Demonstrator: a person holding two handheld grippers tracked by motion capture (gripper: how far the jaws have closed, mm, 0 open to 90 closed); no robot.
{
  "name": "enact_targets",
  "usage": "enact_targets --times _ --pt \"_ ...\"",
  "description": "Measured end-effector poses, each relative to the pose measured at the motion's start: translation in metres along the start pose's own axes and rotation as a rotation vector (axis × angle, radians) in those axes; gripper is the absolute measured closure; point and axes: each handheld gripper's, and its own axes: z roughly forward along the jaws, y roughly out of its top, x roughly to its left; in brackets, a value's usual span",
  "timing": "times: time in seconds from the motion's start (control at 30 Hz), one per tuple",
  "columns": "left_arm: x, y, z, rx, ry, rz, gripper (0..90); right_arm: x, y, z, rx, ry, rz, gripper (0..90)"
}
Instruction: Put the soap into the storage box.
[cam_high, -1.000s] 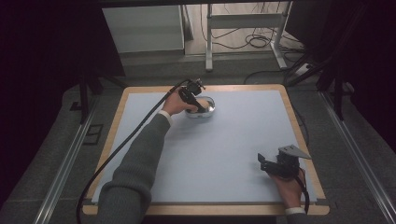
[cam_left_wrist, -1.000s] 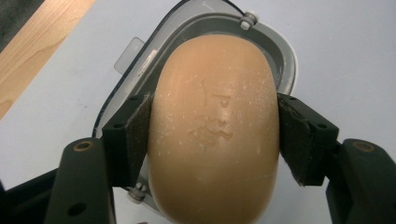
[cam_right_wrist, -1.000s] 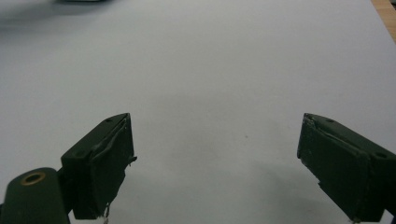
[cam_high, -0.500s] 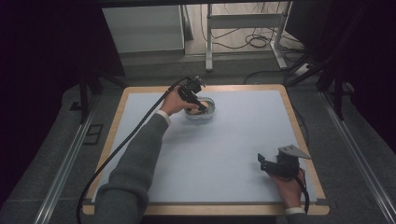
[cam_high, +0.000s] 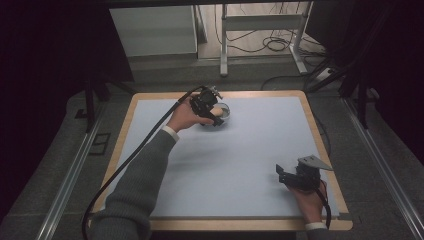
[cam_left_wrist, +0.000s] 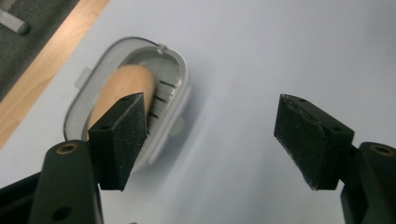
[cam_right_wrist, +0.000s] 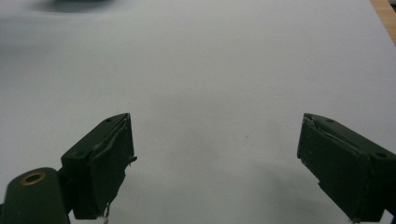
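A small grey container (cam_high: 223, 114) (cam_left_wrist: 171, 93) sits near the far edge of the pale mat, with a tan rounded object (cam_left_wrist: 125, 85) (cam_high: 218, 110) lying inside it. My left gripper (cam_high: 212, 111) (cam_left_wrist: 212, 135) hovers just above and beside it, open; one pad (cam_left_wrist: 122, 135) overlaps the container's rim in its own view and nothing sits between the jaws. My right gripper (cam_high: 283, 173) (cam_right_wrist: 215, 163) rests low at the near right of the mat, open over bare mat.
The pale mat (cam_high: 240, 155) covers a wooden-edged table (cam_high: 320, 130). A black cable (cam_high: 125, 165) trails from the left gripper along the sleeve. Beyond the table stand a white cabinet (cam_high: 152, 30) and metal frame legs (cam_high: 224, 45) with floor cables.
The left gripper has shifted slightly toward the near side of the container, its jaws now spread. The right gripper has stayed put.
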Motion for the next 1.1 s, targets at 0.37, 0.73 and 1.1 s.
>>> enact_targets --times 0.37,0.73,1.1 --pt "-0.016 -0.055 -0.018 -0.036 0.015 -0.054 22.4 0.001 0.0 0.0 0.001 -0.006 -0.005 11.0" --pt "-0.035 -0.124 -0.026 -0.121 0.009 -0.16 22.8 0.001 0.0 0.001 0.002 -0.012 -0.006 11.0" --pt "-0.057 -0.185 -0.033 -0.187 0.047 -0.236 23.3 0.001 0.0 0.001 0.002 -0.013 -0.006 10.9"
